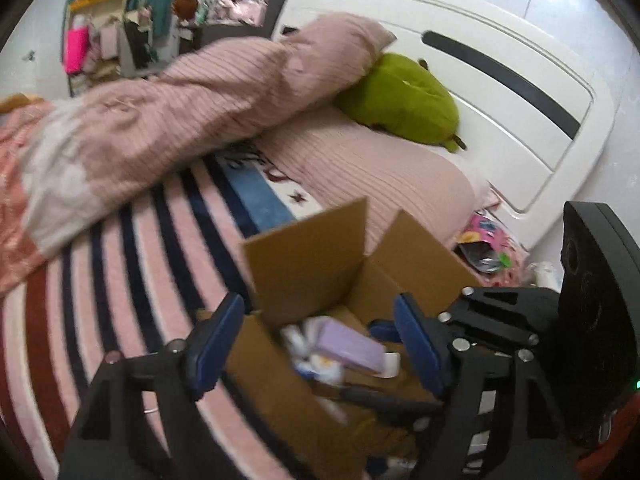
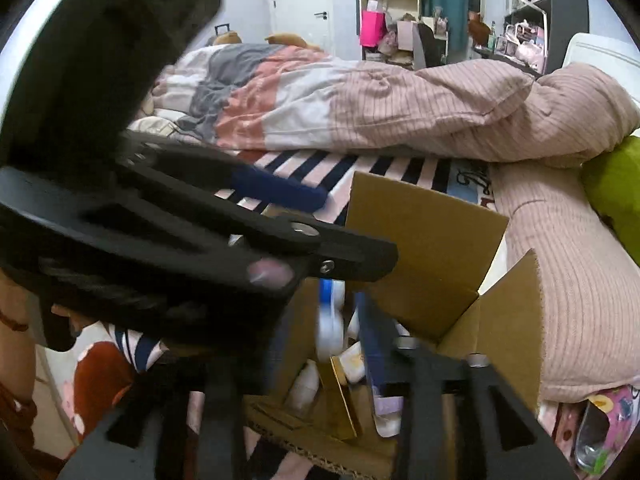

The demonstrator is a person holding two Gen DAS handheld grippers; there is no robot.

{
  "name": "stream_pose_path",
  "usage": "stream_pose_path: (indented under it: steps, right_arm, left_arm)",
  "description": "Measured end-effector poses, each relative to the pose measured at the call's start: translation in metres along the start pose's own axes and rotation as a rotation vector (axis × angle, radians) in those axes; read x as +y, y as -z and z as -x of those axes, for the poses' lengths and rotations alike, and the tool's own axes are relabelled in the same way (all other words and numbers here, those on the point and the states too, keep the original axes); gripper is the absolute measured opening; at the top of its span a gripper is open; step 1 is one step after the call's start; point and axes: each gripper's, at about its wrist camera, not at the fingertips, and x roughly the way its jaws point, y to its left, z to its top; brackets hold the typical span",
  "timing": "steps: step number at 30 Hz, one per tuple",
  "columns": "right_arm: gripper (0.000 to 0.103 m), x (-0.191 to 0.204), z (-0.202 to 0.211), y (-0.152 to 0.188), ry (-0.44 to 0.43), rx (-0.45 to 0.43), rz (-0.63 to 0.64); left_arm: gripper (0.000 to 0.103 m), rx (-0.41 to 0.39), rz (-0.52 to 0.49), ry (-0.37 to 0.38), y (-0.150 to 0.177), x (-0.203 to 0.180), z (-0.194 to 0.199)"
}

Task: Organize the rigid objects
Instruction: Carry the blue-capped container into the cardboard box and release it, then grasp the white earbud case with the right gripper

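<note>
An open cardboard box [image 1: 308, 248] stands on the bed, holding a purple packet [image 1: 352, 346] and white bottles. My left gripper [image 1: 316, 308] hangs open over the box, its blue pads [image 1: 216, 340] wide apart with nothing pressed between them. The right gripper's black body [image 1: 592, 312] crowds in from the right. In the right wrist view the box [image 2: 432, 240] holds white bottles [image 2: 306, 390] and a gold carton [image 2: 340, 400]. My right gripper [image 2: 320, 332] is open above them, and a blurred white-and-blue bottle [image 2: 330, 320] sits in its gap. The left gripper [image 2: 280, 192] crosses in front and hides its left finger.
The box rests on a striped pink and navy blanket [image 1: 120, 280]. A rolled pink duvet [image 1: 200, 112], a green plush [image 1: 400, 100] and the white headboard [image 1: 520, 92] lie beyond. Colourful bags [image 2: 600, 420] fill the gap beside the bed. Cluttered shelves [image 2: 528, 20] stand behind.
</note>
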Motion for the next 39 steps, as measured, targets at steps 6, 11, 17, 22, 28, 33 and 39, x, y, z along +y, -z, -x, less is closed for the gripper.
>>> stream_pose_path:
  steps: [6, 11, 17, 22, 28, 33, 39]
  right_arm:
    - [0.038, 0.038, 0.021, -0.014, -0.080, -0.119, 0.071]
    - [0.038, 0.094, 0.012, -0.030, -0.225, -0.137, 0.142]
    - [0.038, 0.155, -0.043, -0.027, -0.254, -0.033, 0.154]
    - [0.038, 0.158, -0.119, -0.020, -0.178, 0.050, 0.065]
    - [0.038, 0.129, -0.204, -0.018, -0.057, 0.084, -0.078]
    - [0.049, 0.122, -0.245, -0.025, -0.090, 0.099, -0.140]
    - [0.046, 0.131, -0.257, -0.036, -0.039, 0.074, -0.111]
  left_arm:
    - [0.085, -0.110, 0.086, -0.211, 0.025, 0.053, 0.065]
    - [0.090, -0.176, 0.167, -0.347, 0.065, 0.108, 0.112]
    - [0.091, -0.163, 0.222, -0.397, 0.114, 0.170, 0.116]
    - [0.091, -0.140, 0.291, -0.372, 0.145, 0.207, 0.099]
    - [0.091, -0.068, 0.378, -0.472, 0.167, 0.236, 0.081]
    - [0.091, -0.070, 0.376, -0.485, 0.170, 0.237, 0.080]
    - [0.091, -0.079, 0.392, -0.472, 0.167, 0.236, 0.081]
